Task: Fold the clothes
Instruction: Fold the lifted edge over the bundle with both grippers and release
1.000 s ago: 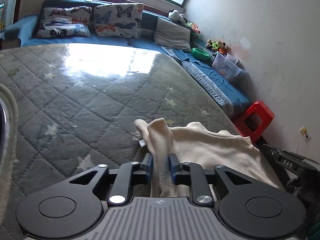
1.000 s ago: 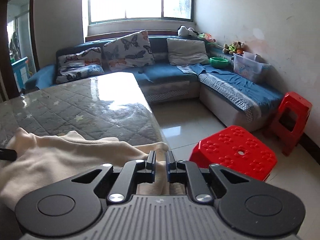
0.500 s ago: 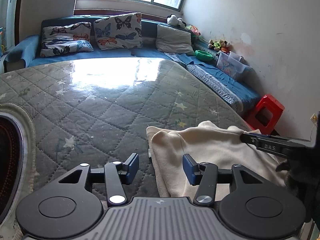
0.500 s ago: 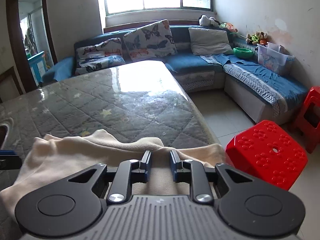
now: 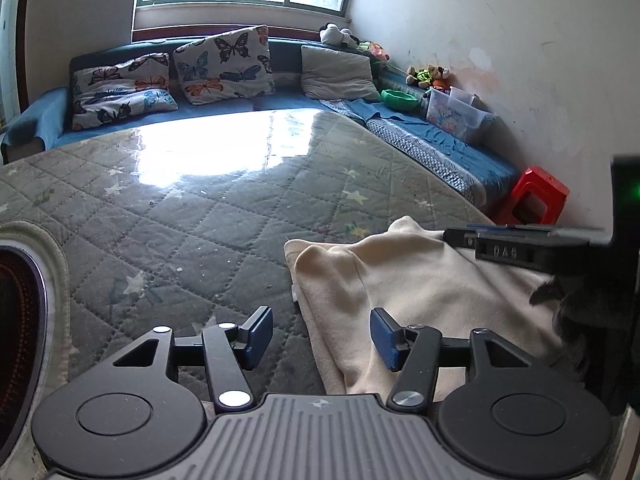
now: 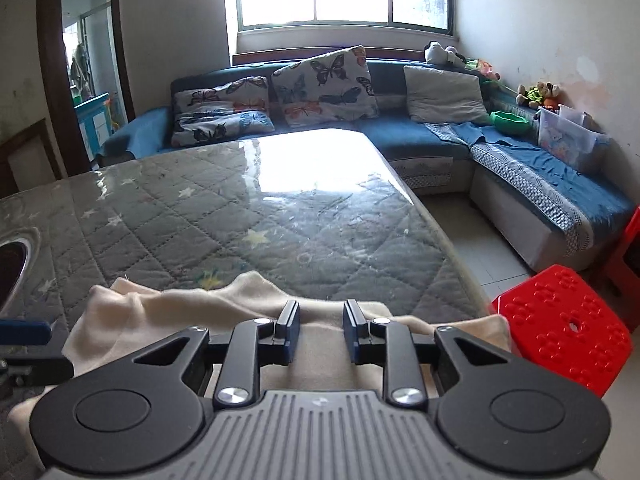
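A cream garment (image 5: 408, 280) lies bunched on the grey quilted table (image 5: 200, 208) near its front right corner. My left gripper (image 5: 320, 338) is open, its jaws apart over the garment's left edge, holding nothing. In the right wrist view the garment (image 6: 188, 312) lies under my right gripper (image 6: 320, 330), which is open with its jaws apart just above the cloth. The right gripper's finger also shows in the left wrist view (image 5: 508, 250), above the garment's right part.
A red stool (image 6: 560, 328) stands by the table's right edge, a second one (image 5: 532, 200) near the wall. A blue corner sofa (image 6: 400, 140) with butterfly cushions runs behind. A round dark inset (image 5: 16, 320) sits in the table at left.
Both grippers have opened and let go of the cream garment, which now lies on the table. The left opened first, the right within the last half second. Both have drawn back a little.
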